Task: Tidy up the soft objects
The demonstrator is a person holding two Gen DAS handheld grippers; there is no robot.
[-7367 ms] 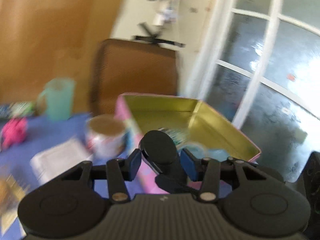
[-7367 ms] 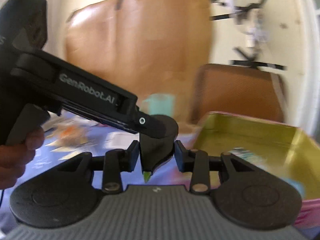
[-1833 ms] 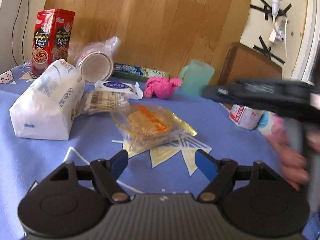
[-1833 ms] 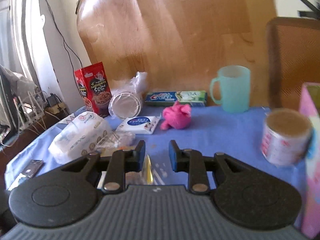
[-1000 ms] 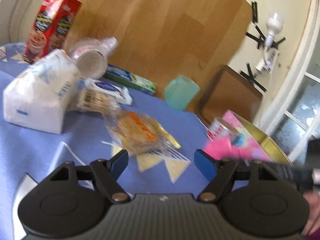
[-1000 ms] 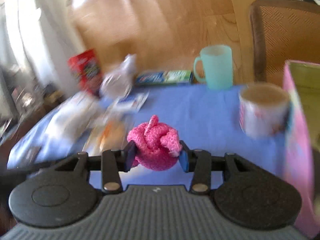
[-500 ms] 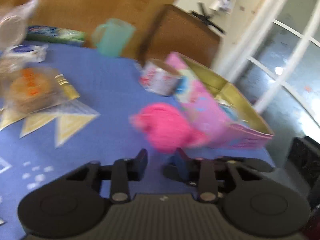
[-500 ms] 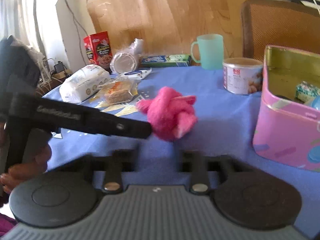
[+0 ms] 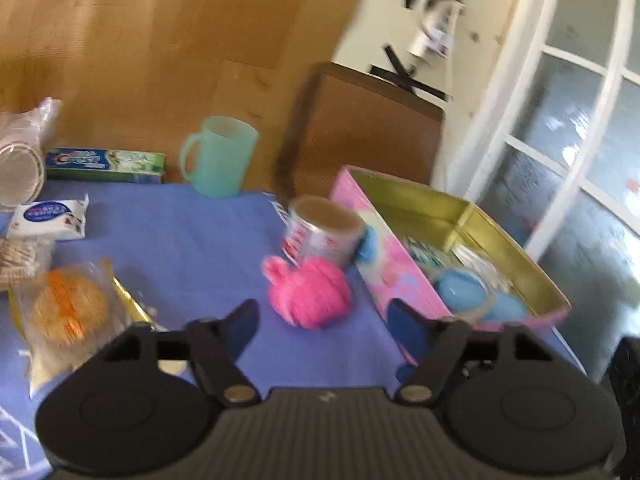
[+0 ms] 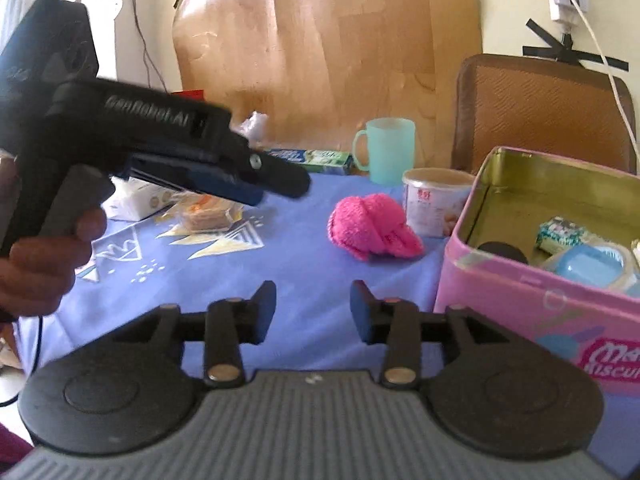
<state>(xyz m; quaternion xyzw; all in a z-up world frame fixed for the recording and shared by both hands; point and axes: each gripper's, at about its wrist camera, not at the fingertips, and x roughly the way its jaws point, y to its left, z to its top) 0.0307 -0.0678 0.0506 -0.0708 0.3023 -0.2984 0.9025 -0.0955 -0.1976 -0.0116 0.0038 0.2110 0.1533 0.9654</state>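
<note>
**Inspector A:** Nearest first. The right gripper (image 10: pixel 313 306) stands with its jaws apart, having just been opening; nothing lies between them, only blue tablecloth (image 10: pixel 280 264).

**Inspector B:** The left gripper (image 9: pixel 320 318) likewise: jaws spread wide, just opened, pads clear of everything. The pink knitted toy (image 9: pixel 309 298) sits on the cloth just beyond the fingertips, untouched.

**Inspector A:** Confirmed from the right wrist view. The toy lies free on the table, just beside a small tin can (image 10: pixel 434 200) and near the pink biscuit tin (image 10: pixel 532 296), outside it.

**Inspector B:** Contents of that tin?

**Inspector A:** Lid off, gold interior. A blue plastic tub (image 10: pixel 590 266), a green-and-white packet (image 10: pixel 562 234) and a dark round object at the near wall. The right side is cut off by the frame.

**Inspector B:** Hand pose?

**Inspector A:** A hand (image 10: pixel 44 264) grips the left gripper's handle; the tool is held above the table, pointing toward the toy.

**Inspector B:** Farther back: a mint mug (image 9: pixel 220 156), a toothpaste box (image 9: pixel 106 164), then a chair back (image 9: pixel 368 128). The mug's inside is not visible. The left view is blurred; labels are unreadable.
</note>
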